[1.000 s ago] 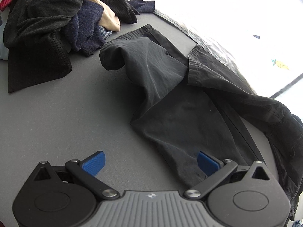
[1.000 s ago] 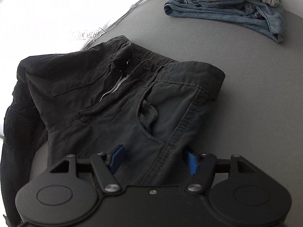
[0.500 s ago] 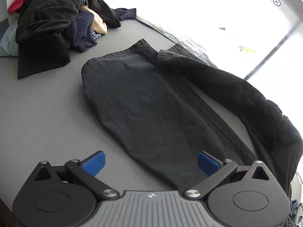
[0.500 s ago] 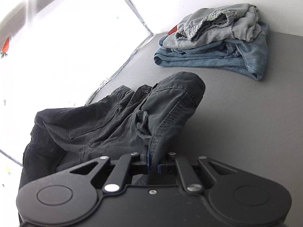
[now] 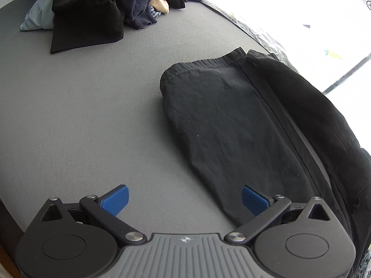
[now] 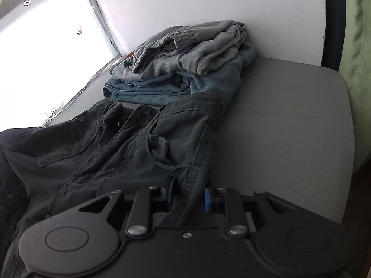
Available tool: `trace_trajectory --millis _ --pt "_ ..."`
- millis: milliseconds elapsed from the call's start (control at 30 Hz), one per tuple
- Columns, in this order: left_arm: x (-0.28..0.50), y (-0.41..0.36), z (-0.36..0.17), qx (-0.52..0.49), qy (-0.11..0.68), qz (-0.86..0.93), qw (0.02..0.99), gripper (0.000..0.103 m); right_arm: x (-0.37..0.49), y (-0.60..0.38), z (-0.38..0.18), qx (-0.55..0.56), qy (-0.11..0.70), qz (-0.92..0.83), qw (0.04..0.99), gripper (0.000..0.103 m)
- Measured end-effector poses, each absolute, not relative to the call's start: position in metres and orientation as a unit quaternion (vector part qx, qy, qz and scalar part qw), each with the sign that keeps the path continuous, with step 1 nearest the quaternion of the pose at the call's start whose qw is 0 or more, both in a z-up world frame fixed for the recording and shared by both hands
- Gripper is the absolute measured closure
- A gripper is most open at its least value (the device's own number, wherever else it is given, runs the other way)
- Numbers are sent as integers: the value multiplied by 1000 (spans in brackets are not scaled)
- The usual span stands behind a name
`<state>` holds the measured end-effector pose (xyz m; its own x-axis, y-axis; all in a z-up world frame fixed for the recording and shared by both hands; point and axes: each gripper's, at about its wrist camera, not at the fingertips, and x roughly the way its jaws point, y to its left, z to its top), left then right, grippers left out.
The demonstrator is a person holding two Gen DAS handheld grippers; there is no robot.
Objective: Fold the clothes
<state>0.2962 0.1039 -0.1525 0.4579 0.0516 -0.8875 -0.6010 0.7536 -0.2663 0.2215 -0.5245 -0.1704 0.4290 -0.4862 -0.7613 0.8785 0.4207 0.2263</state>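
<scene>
Black trousers lie on the grey table, one leg flat, the other trailing along the right edge. My left gripper hovers open over the table beside that flat leg. Its right pad is above the fabric and nothing is between the pads. In the right wrist view the trousers' waist end is bunched. My right gripper has the side seam of the waist between its blue pads. Its jaws are opening and the pads stand slightly off the cloth.
A folded stack of grey and blue denim clothes sits at the back against a white wall. An unfolded pile of dark clothes lies at the far left corner. The table's right corner borders a green surface.
The rumpled trouser leg now lies flat, and the left gripper has drifted left of it. The right gripper shut on the waist seam, carried it toward the folded stack, and its jaws have since parted.
</scene>
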Motion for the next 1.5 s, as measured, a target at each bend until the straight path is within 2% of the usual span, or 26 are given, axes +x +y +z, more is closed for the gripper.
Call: trace_trajectory --millis 333,500,600,667,700,767,833,867,933,1033,1100,1333,1500 --pt "355 143 -175 -308 464 211 803 3 229 -532 -192 372 294 -480 738 66" --pt "386 154 -198 -280 508 213 786 4 236 -528 -194 378 298 -497 722 61" --pt "388 156 -202 -286 493 227 789 6 237 -524 -194 370 304 -492 727 59" --pt "386 155 -201 -297 476 241 792 16 235 -522 -195 371 303 -486 731 60" --pt "386 155 -200 -300 471 242 794 22 234 -522 -195 373 301 -484 732 64" --pt "385 156 -198 -319 455 223 801 63 234 -524 -193 375 298 -478 736 69" --pt "385 155 -195 -329 445 219 804 73 234 -525 -188 373 293 -471 744 83" --pt "387 152 -193 -324 442 223 806 83 233 -525 -186 370 291 -470 746 86" --pt "387 149 -184 -317 431 234 812 85 232 -525 -177 366 278 -464 757 93" --pt "381 150 -160 -314 395 243 828 96 232 -520 -162 351 260 -449 779 97" --pt "375 151 -137 -295 365 247 848 99 231 -515 -146 340 241 -429 801 97" --pt "307 162 -76 -228 301 280 882 100 203 -497 -95 349 186 -367 842 98" --pt "245 176 -101 -206 343 317 860 100 173 -498 -104 369 216 -350 833 98"
